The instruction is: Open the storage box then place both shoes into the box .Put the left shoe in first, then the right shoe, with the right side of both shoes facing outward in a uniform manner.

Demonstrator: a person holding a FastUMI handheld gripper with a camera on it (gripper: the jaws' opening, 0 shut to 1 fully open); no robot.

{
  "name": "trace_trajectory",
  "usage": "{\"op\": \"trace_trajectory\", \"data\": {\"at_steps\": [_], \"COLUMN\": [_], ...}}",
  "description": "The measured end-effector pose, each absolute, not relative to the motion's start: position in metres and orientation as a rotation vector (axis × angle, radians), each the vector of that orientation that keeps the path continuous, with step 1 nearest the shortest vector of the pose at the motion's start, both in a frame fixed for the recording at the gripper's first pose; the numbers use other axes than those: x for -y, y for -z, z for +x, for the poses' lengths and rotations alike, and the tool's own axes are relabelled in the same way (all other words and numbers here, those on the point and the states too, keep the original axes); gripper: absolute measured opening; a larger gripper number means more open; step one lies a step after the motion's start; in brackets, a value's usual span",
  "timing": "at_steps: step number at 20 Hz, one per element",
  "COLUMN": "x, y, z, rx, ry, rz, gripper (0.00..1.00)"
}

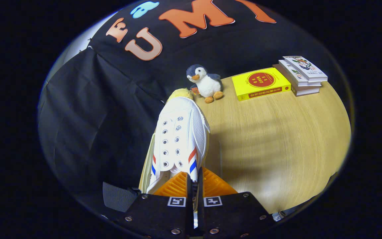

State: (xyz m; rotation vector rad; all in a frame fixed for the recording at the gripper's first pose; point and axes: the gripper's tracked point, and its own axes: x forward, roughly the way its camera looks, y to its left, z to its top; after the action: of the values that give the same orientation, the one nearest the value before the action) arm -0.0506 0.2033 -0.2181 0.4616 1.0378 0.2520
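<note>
A white canvas shoe (179, 139) with red and blue side stripes and empty lace eyelets hangs in the air above the wooden table (277, 139), its toe pointing away from me. My gripper (193, 181) is shut on the shoe's side wall near the heel opening, with both fingers (174, 186) pressed close together on the fabric. The shoe's pale sole edge shows along its left side. The shoe hides what lies straight beyond it.
A plush penguin (206, 83) stands on the table just beyond the shoe's toe. To its right lie a yellow book (260, 83) and a stack of white books (302, 74). A yellow rounded thing (179, 94) peeks out past the toe.
</note>
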Motion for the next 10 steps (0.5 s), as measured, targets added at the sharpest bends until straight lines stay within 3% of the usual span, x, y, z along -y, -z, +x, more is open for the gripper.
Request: {"op": "trace_trajectory", "data": {"at_steps": [7,8,10], "x": [-0.247,-0.25,-0.258], "y": [0.248,0.251,0.252], "z": [-0.057,-0.059,-0.06], "rx": [-1.131,-1.144,-1.146], "ry": [-0.238,-0.242,-0.254], "rz": [0.319,0.306,0.32], "gripper": [0.07,0.1,0.25]}}
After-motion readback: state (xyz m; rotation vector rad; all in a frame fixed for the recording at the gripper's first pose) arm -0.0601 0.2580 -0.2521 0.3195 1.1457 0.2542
